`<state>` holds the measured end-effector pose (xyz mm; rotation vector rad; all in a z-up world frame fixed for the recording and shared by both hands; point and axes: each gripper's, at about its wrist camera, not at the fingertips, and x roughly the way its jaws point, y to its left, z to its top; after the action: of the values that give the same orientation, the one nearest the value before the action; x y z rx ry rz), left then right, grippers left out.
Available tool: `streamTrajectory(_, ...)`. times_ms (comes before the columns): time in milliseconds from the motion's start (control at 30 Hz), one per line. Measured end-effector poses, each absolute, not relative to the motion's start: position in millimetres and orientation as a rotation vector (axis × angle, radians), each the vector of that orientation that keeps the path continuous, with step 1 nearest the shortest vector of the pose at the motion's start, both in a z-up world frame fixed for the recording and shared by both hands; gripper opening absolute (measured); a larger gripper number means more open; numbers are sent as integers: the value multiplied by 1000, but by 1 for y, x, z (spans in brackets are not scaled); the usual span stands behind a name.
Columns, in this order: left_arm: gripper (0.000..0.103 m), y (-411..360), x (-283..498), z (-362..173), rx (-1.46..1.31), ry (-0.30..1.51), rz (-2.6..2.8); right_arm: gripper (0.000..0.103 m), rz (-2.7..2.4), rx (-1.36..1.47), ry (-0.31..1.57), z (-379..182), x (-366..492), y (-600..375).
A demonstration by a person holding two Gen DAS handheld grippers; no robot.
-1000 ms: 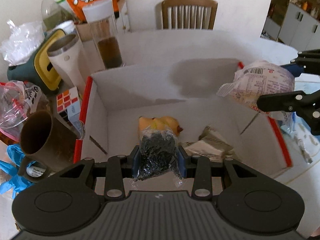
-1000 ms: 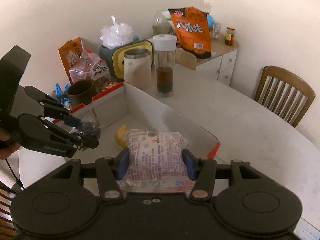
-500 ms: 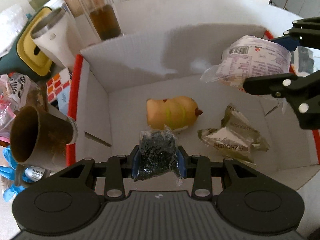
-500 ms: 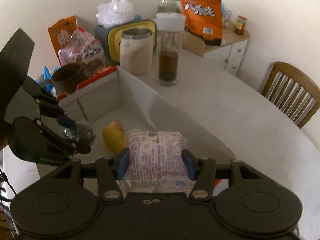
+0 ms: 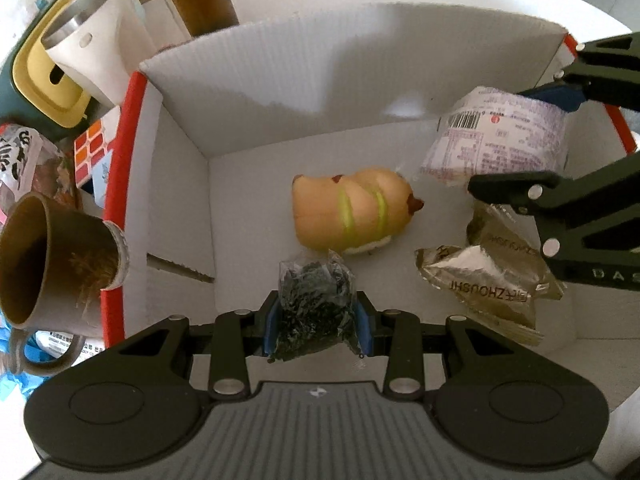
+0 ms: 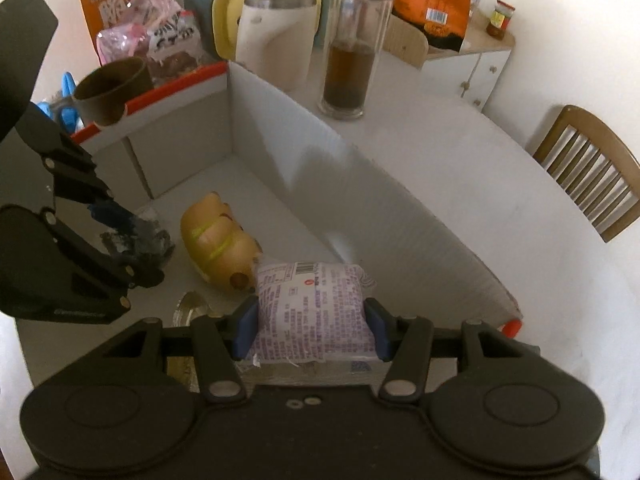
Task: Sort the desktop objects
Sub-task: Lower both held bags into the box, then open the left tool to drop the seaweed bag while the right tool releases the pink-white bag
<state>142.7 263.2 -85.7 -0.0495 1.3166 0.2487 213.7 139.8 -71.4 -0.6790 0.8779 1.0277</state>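
Observation:
My left gripper [image 5: 316,316] is shut on a small clear bag of dark bits [image 5: 314,304], held low inside the white cardboard box [image 5: 256,80] with red rims. My right gripper [image 6: 310,322] is shut on a white packet with purple print [image 6: 312,308], which hangs over the box's right side, also seen as the packet [image 5: 496,140] in the left wrist view. On the box floor lie a yellow toy with green stripes [image 5: 352,208] and a crumpled silver-brown snack packet [image 5: 484,280]. The left gripper [image 6: 132,248] shows at the left of the right wrist view.
Left of the box stand a brown mug [image 5: 52,256], a white steel-rimmed cup [image 5: 88,48], a puzzle cube [image 5: 94,148] and snack bags [image 6: 148,36]. A glass bottle of brown liquid [image 6: 354,40] stands behind the box. A wooden chair [image 6: 588,168] is at the table's far side.
Both grippers have sunk and tipped downward into the box, each keeping its packet. The right gripper's packet has come closer to the yellow toy.

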Motion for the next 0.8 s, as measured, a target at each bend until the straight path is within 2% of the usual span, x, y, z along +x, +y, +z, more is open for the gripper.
streamTrajectory(467, 36, 263, 145, -98, -67, 1350, 233, 52, 989, -687, 968, -86, 224, 151)
streamTrajectory(667, 37, 264, 144, -98, -77, 1351, 234, 55, 989, -675, 967, -84, 221, 149)
streamTrajectory(733, 44, 263, 142, -97, -70, 1348, 238, 57, 989, -678, 959, -83, 219, 149)
streamTrajectory(800, 57, 262, 141, -95, -69, 1337, 232, 68, 985, -683, 940, -80, 217, 148)
